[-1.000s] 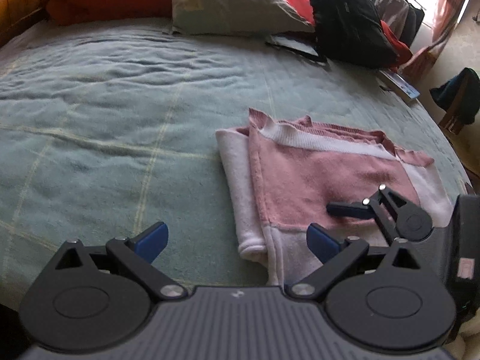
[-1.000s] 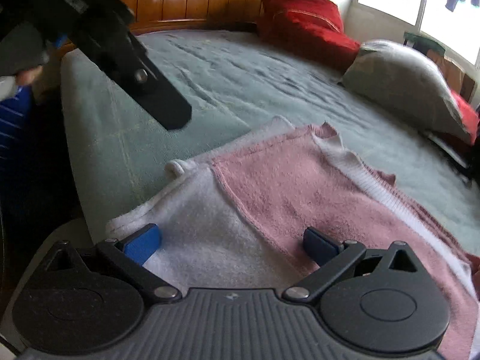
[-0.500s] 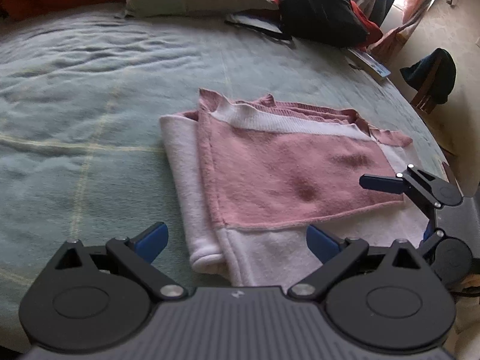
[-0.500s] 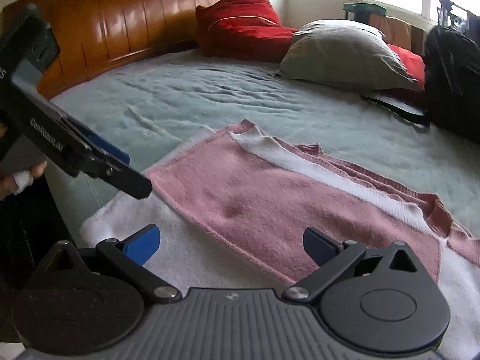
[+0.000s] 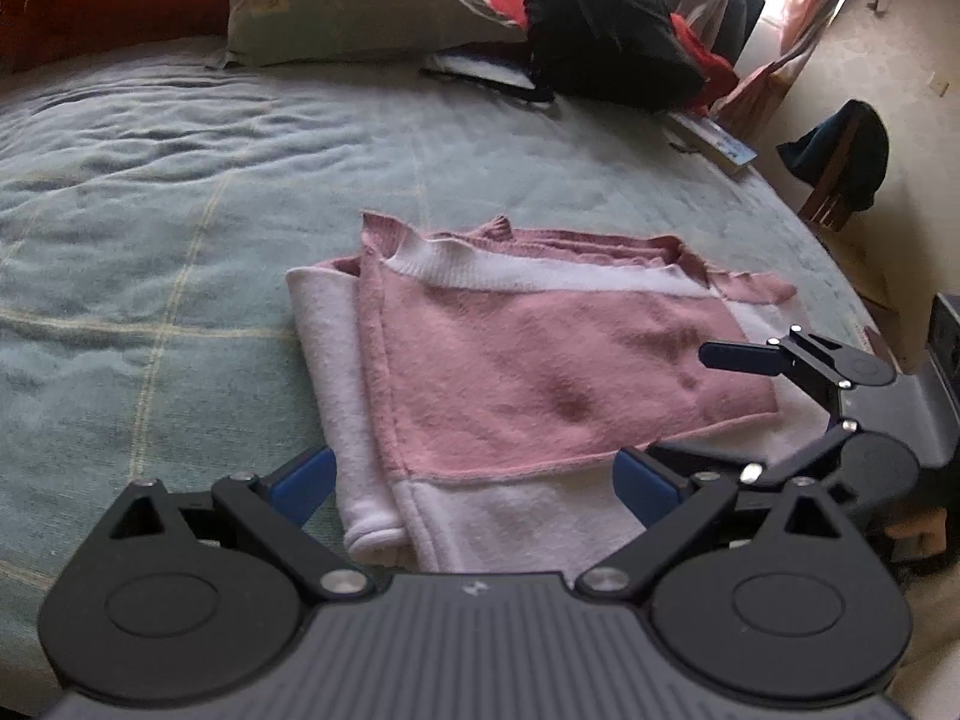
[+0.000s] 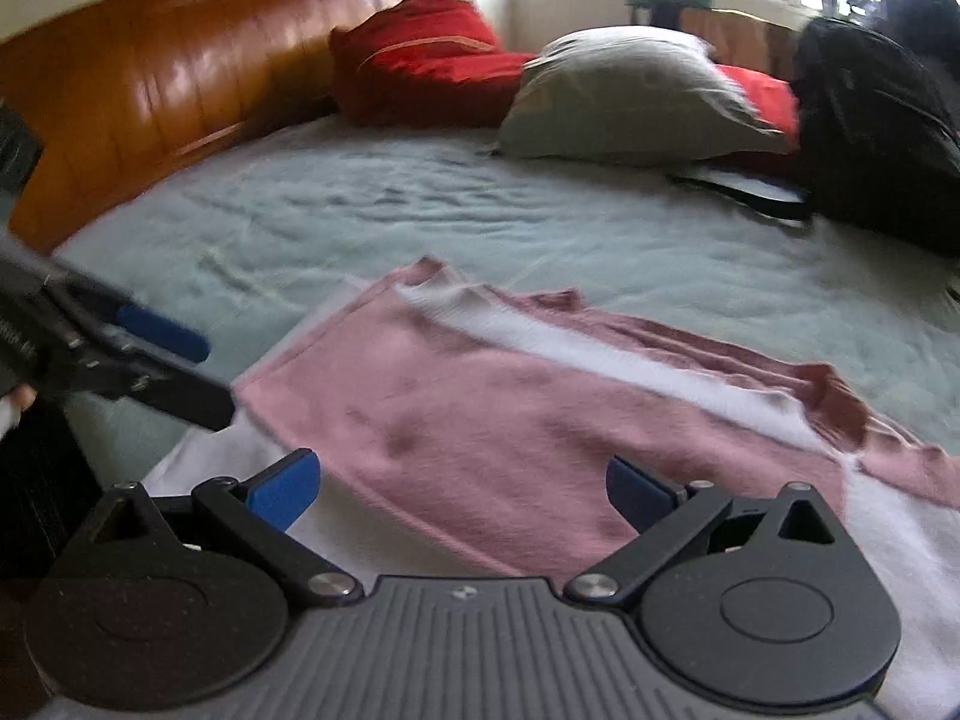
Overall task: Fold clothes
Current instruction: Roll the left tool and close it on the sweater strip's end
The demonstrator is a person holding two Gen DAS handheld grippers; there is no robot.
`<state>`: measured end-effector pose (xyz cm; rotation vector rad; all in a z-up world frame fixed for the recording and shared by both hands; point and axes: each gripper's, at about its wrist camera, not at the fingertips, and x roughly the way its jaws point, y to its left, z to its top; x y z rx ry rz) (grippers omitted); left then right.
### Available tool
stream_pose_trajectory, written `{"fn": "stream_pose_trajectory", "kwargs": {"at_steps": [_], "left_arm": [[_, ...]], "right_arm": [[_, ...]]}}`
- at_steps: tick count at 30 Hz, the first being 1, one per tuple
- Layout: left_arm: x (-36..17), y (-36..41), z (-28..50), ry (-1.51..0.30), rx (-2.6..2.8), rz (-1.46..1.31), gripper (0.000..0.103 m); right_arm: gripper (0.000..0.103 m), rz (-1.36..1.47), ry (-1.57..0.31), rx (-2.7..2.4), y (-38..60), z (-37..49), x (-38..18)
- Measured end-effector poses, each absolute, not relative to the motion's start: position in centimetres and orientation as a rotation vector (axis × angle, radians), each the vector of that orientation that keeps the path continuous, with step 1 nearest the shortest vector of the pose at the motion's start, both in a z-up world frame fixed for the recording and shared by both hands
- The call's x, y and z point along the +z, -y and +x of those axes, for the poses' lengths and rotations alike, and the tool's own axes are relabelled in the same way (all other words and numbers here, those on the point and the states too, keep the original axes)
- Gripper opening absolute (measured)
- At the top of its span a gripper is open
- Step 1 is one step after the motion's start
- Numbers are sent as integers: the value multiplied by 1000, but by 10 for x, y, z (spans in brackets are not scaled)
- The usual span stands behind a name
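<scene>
We see the pink-and-white knitted sweater [image 5: 540, 372] lying flat near the front edge of the pale green quilted bedspread [image 5: 180, 192], already doubled into a rough rectangle, its white ribbed band across the far side and a rolled white edge at its left. The left gripper [image 5: 474, 483] and the right gripper [image 6: 459, 489] both hover with their 2 blue-padded fingers spread wide, grasping nothing, just over the near white hem. We judge that this layout fits either a further fold to come or a finished fold just let go. For any further fold, we advise pinching all layers together at 2 matching corners.
</scene>
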<state>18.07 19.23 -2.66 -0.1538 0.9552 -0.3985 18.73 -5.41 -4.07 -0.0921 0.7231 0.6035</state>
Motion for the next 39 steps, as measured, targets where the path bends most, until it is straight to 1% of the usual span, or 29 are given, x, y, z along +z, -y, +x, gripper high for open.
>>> {"fn": "stream_pose_trajectory", "kwargs": {"at_steps": [2, 9, 12, 14, 21, 25, 33, 39], "left_arm": [[-30, -196, 183, -963, -387, -164, 98], [-40, -208, 193, -980, -395, -231, 98], [-42, -213, 197, -957, -407, -257, 98], [-48, -222, 204, -952, -426, -321, 98], [-74, -246, 230, -1050, -498, -543, 98], [-85, -247, 246, -1100, -550, -579, 98], [-96, -242, 284, -1093, -616, -654, 99], [-101, -249, 281, -1079, -641, -731, 99]], "right_arm": [[103, -46, -720, 569, 72, 191, -40], [103, 68, -811, 459, 115, 198, -60], [103, 78, -812, 465, 111, 191, -55], [103, 70, -807, 488, 106, 186, -50], [103, 8, -786, 518, 88, 174, -44], [103, 36, -796, 532, 89, 175, -45], [103, 49, -804, 518, 94, 178, -47], [103, 55, -807, 527, 94, 177, -47]]}}
